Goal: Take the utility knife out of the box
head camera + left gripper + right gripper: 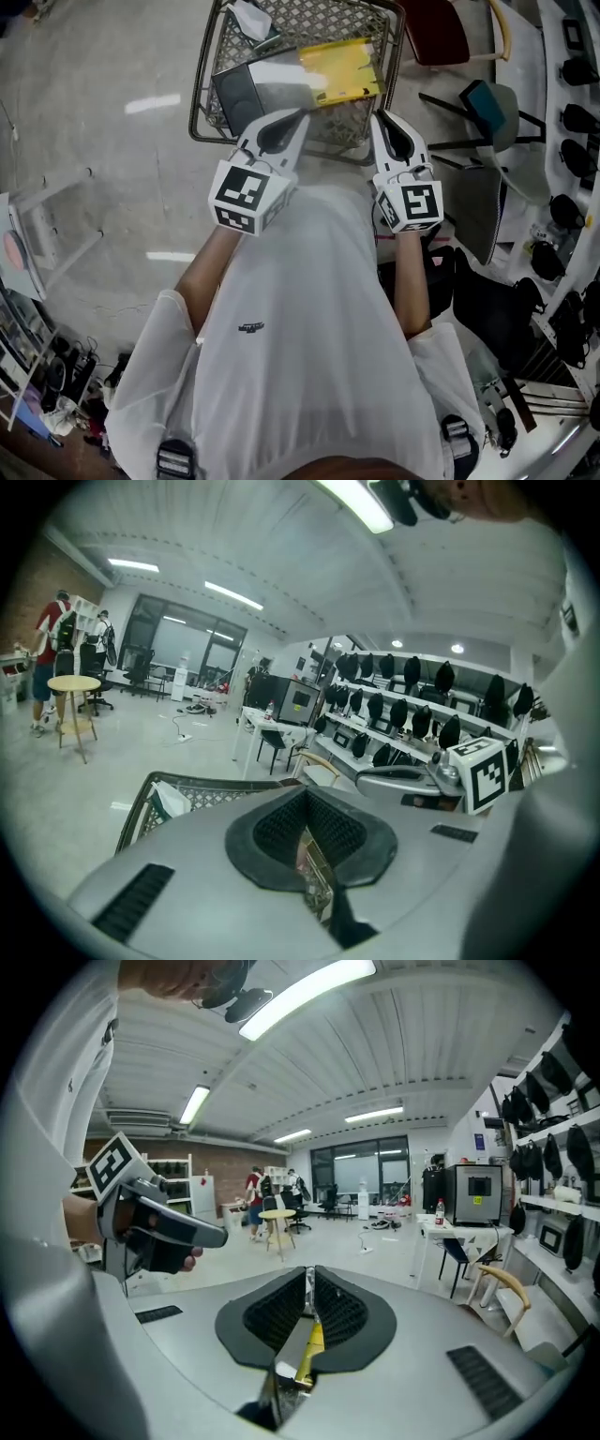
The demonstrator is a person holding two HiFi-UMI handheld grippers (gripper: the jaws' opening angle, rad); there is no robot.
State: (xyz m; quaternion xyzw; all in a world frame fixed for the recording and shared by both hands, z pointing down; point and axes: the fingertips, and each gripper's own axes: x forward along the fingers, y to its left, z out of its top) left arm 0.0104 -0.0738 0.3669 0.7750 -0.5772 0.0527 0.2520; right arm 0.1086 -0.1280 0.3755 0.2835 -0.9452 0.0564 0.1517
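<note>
Holding a yellow-and-grey box (342,67) up between both grippers, above the wire mesh basket (208,66) that stands on the floor (103,141); can't tell if the box touches the basket rim. The left gripper (298,117) is pressed together on the box's grey left end, with a printed edge showing in the gap behind the pads. The right gripper (379,120) is pressed together on a thin silver-and-yellow edge at the box's right near corner; can't tell whether that is a box flap or part of the knife. The utility knife is not clearly visible and is probably inside the box, so the task looks early. Judgement on handling: the knife should be light and stiff, with a smooth, fairly slippery body and a sharp blade end. Best to pinch it across the flat sides at mid-handle, away from the blade. The box looks like thin card that will flex, so one gripper has to keep it steady. Basket contents: a white crumpled thing (249,19) at the far side, the rest hidden under the box.
</note>
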